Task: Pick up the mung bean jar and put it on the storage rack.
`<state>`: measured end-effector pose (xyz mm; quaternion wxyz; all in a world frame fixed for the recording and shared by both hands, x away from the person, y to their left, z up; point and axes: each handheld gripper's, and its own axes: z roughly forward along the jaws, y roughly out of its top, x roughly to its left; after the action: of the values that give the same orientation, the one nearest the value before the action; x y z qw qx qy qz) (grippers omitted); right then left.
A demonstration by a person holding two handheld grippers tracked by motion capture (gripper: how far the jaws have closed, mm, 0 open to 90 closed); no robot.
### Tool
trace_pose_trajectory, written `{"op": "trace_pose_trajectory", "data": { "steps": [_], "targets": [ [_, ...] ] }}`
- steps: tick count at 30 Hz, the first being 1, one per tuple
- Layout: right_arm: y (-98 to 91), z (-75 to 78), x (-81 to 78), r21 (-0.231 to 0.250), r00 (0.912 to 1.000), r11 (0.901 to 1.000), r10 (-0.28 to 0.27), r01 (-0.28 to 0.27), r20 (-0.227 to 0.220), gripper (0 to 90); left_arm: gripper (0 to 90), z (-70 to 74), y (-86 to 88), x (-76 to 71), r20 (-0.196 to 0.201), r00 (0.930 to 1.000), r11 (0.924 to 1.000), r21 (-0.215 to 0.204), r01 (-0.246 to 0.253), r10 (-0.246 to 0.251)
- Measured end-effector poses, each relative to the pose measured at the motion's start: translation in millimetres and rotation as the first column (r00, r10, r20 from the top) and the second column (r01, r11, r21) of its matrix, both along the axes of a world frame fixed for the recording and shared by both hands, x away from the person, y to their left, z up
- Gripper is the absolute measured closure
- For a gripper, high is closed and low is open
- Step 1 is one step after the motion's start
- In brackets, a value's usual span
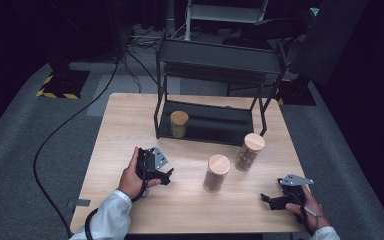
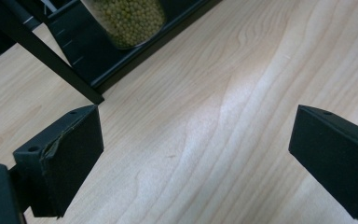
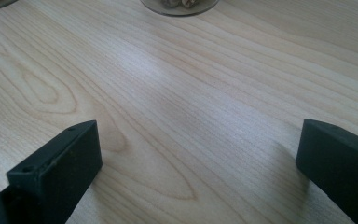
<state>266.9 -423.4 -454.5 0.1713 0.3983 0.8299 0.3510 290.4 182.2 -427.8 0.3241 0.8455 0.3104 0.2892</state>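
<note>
A light wooden table (image 1: pixel 130 120) carries a black two-tier metal rack (image 1: pixel 207 125) at its far edge, where one cork-lidded jar of green beans (image 1: pixel 178 124) already stands at the left of the bottom shelf. Two more cork-lidded glass jars wait on the bare wood in front: the nearer jar (image 1: pixel 216 173) at centre and the farther jar (image 1: pixel 249 151) just behind and to its right, by the rack's front right leg. The work in hand appears to be shelving the jars, caught between placements. The left gripper (image 1: pixel 164 176) hovers over the table left of the nearer jar, jaws spread wide on nothing; in the left gripper view the rack's corner and the shelved jar (image 2: pixel 127 21) sit ahead, with bare wood between the pads. The right gripper (image 1: pixel 270 199), near the front right edge, is likewise wide open and empty, its view catching the bases of both loose jars ahead. The next move likely calls for squaring open jaws around the nearer jar's glass body before closing.
</note>
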Motion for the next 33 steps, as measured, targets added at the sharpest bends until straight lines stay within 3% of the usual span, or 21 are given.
{"op": "trace_pose_trajectory", "data": {
  "steps": [9,17,28,33],
  "targets": [
    [0.0,0.0,0.0,0.0,1.0,1.0,0.0,0.0,0.0,0.0,2.8,-2.8,14.0,-6.9,-0.012,0.9992,0.9988,0.029,0.039,-0.039],
    [0.0,0.0,0.0,0.0,1.0,1.0,0.0,0.0,0.0,0.0,2.8,-4.4,30.1,-9.1,-0.034,0.9972,0.9977,0.01,0.067,-0.066],
    [0.0,0.0,0.0,0.0,1.0,1.0,0.0,0.0,0.0,0.0,2.8,-10.2,46.0,-12.3,-0.073,0.9945,0.9971,-0.002,0.076,-0.076],
    [0.0,-0.1,-0.2,0.0,1.0,1.0,0.0,0.0,0.0,0.0,2.8,-13.0,50.6,-12.5,-0.091,0.9941,0.9983,0.005,0.059,-0.058]
  ]
}}
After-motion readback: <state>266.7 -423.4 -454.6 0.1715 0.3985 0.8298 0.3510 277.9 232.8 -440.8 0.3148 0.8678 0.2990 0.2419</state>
